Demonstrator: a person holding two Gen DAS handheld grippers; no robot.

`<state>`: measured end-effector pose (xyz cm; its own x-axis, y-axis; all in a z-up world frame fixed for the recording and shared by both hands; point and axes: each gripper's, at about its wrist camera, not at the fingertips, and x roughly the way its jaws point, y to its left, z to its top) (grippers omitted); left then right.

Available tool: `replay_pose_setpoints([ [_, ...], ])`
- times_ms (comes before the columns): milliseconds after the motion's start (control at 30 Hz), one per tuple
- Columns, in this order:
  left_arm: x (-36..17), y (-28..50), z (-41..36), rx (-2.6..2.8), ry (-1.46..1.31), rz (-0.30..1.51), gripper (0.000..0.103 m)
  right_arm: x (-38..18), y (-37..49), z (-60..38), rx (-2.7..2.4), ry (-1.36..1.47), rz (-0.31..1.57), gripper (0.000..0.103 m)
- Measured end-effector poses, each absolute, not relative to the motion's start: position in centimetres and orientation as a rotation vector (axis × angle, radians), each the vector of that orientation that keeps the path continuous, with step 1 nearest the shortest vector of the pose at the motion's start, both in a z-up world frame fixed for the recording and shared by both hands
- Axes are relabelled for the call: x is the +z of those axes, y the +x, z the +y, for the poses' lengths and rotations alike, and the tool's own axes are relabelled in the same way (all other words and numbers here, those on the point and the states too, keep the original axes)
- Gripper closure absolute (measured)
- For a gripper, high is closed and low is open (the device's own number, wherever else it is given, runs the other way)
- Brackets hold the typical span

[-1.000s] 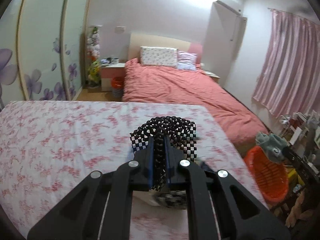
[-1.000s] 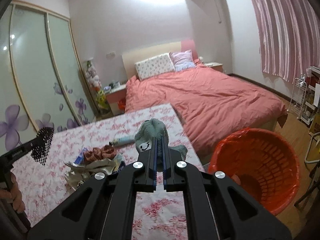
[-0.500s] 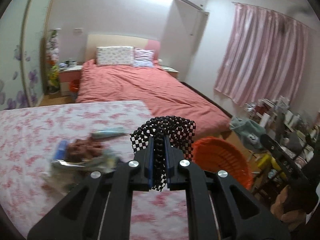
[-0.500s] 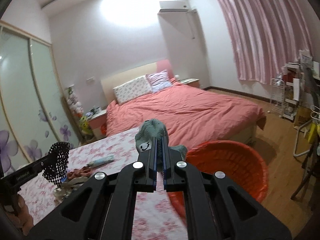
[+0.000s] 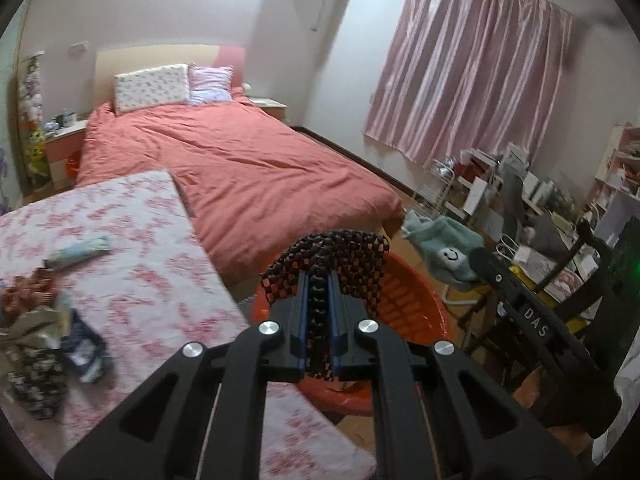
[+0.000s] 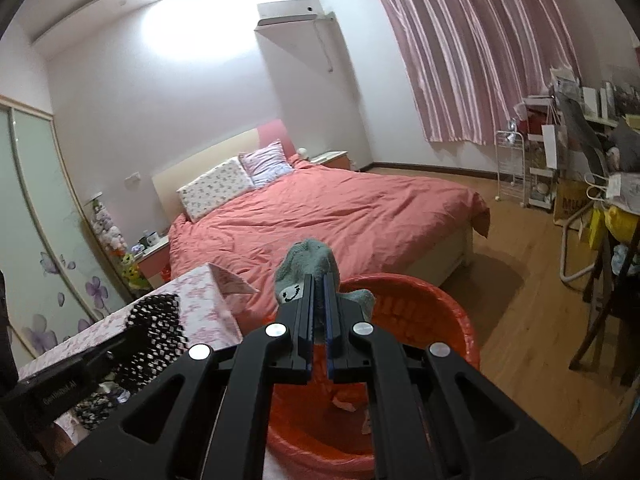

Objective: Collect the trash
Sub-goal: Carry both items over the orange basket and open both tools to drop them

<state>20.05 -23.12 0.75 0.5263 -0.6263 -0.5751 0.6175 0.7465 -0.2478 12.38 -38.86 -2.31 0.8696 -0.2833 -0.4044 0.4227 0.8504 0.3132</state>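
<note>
My left gripper (image 5: 319, 280) is shut on a black mesh net (image 5: 332, 252) and holds it over the near rim of the orange basket (image 5: 416, 300). My right gripper (image 6: 317, 284) is shut on a grey-green sock with a smiley face (image 6: 304, 264), held above the orange basket (image 6: 440, 312), which has a few scraps inside. The sock also shows in the left wrist view (image 5: 440, 248), and the net in the right wrist view (image 6: 156, 332). Several pieces of trash (image 5: 40, 320) lie on the floral table (image 5: 160, 280) at the left.
A bed with a red cover (image 5: 248, 168) stands beyond the table. A chair and cluttered shelves (image 6: 592, 200) line the right wall under pink curtains (image 5: 472, 80). Wooden floor (image 6: 520, 280) surrounds the basket.
Both grippers swung right, away from the table, and now hold the net and the sock over the orange basket. Both stayed shut on their loads.
</note>
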Motion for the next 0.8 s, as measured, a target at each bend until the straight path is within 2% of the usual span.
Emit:
replay_pose_setpoints([
  [233, -2.2, 21.5, -27.3, -0.763, 0.032, 0.754, 0.089, -3.5, 12.9, -40.7, -0.382, 0.447, 0.380, 0.098],
  [300, -3.3, 22.0, -28.0, -0.753, 0.045, 0.783, 0.079, -4.1, 13.2, -40.7, -0.384, 0.451, 0.398, 0.095],
  [367, -4.2, 22.5, -28.2, -0.738, 0.051, 0.810, 0.071, -4.9, 13.6, -40.6, -0.385, 0.455, 0.434, 0.085],
  [467, -5.4, 22.9, -27.6, -0.707, 0.061, 0.838, 0.070, -5.4, 13.3, -40.6, -0.395, 0.459, 0.457, 0.071],
  [533, -5.4, 23.0, -26.9, -0.686, 0.071, 0.829, 0.068, -5.3, 13.0, -40.6, -0.401, 0.459, 0.465, 0.070],
  [633, -4.9, 22.9, -25.3, -0.648, 0.079, 0.799, 0.061, -4.8, 12.7, -40.6, -0.408, 0.448, 0.462, 0.062],
  [800, -3.6, 21.9, -22.4, -0.588, 0.098, 0.746, 0.055, -3.6, 13.2, -39.3, -0.386, 0.413, 0.462, 0.061],
])
